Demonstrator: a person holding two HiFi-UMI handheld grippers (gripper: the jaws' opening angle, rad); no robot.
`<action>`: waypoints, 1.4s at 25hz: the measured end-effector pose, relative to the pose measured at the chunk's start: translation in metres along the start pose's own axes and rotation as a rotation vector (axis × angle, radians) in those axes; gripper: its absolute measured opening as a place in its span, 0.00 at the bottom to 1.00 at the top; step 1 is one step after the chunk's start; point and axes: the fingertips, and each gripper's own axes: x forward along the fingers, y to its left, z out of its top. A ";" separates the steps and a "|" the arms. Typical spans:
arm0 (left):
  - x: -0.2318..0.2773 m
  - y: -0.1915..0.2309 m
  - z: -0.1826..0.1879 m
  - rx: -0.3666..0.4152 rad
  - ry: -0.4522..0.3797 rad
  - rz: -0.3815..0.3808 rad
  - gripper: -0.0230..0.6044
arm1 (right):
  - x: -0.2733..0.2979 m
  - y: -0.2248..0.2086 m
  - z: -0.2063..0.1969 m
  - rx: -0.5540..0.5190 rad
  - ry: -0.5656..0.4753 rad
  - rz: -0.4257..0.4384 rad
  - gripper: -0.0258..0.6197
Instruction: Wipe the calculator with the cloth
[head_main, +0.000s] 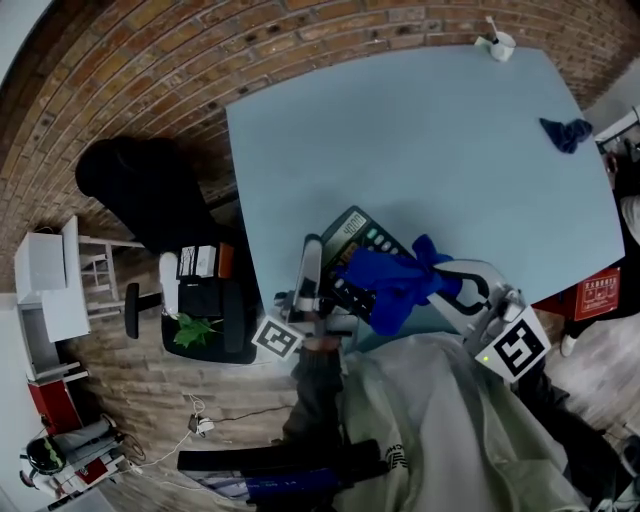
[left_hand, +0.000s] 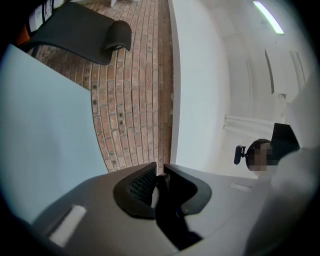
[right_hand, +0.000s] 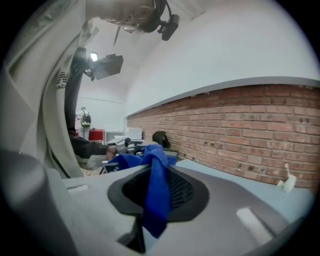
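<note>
The dark calculator (head_main: 358, 243) is held tilted over the near edge of the light blue table (head_main: 420, 150). My left gripper (head_main: 313, 258) is shut on its left edge; in the left gripper view a thin dark edge (left_hand: 167, 210) sits clamped between the pads of the left gripper (left_hand: 159, 176). My right gripper (head_main: 448, 286) is shut on a blue cloth (head_main: 392, 282), which lies bunched over the calculator's lower right part and hides most of the keys. In the right gripper view the cloth (right_hand: 156, 192) hangs out between the pads of the right gripper (right_hand: 155, 185).
A second blue cloth (head_main: 567, 133) lies near the table's right edge and a small white object (head_main: 497, 44) stands at the far corner. A black office chair (head_main: 150, 190), a green plant (head_main: 195, 328) and a white shelf (head_main: 50, 285) stand on the brick floor at left.
</note>
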 end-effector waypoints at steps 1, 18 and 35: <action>-0.001 0.001 0.001 0.002 -0.011 0.004 0.10 | 0.002 0.015 0.001 0.000 -0.005 0.046 0.15; -0.008 -0.020 0.011 -0.103 -0.048 -0.159 0.11 | -0.011 -0.009 0.019 -0.035 -0.109 -0.030 0.15; 0.001 -0.048 -0.035 0.027 0.256 -0.307 0.10 | 0.025 -0.037 0.047 0.070 -0.189 -0.005 0.15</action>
